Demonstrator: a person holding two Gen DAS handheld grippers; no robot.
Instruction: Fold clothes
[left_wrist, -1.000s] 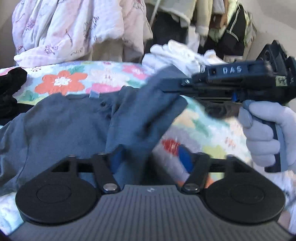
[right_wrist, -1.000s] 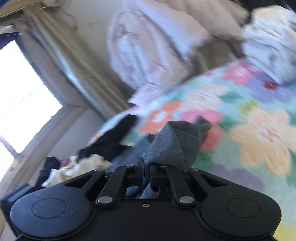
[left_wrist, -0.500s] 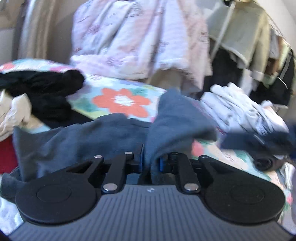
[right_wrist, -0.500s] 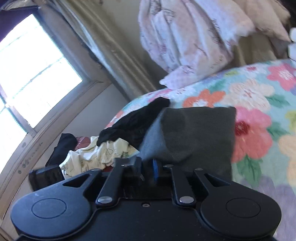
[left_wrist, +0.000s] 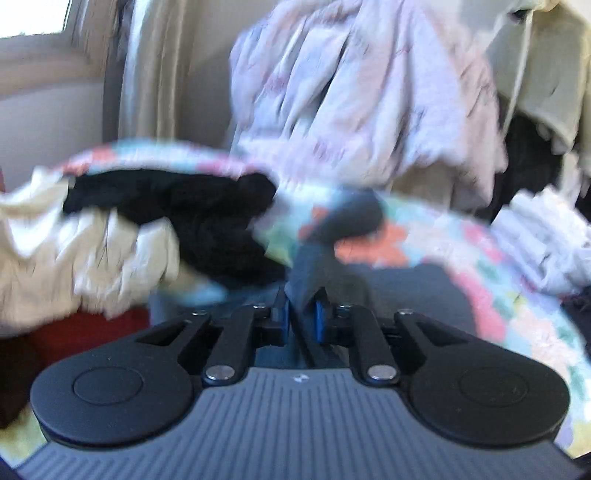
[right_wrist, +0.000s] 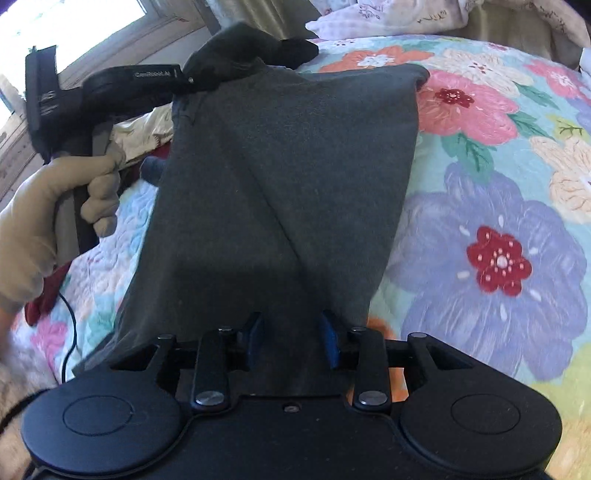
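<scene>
Grey garment (right_wrist: 280, 192) now doubled flat on bed (right_wrist: 498, 177)
Right gripper (right_wrist: 291, 341) fingers spread, released; left gripper (left_wrist: 301, 317) still pinching corner; fold nearly set

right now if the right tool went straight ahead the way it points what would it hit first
The right tool is open around the grey garment, so it would push into that cloth first. Beyond lies the floral bedspread; depth past the garment is unclear.
</scene>
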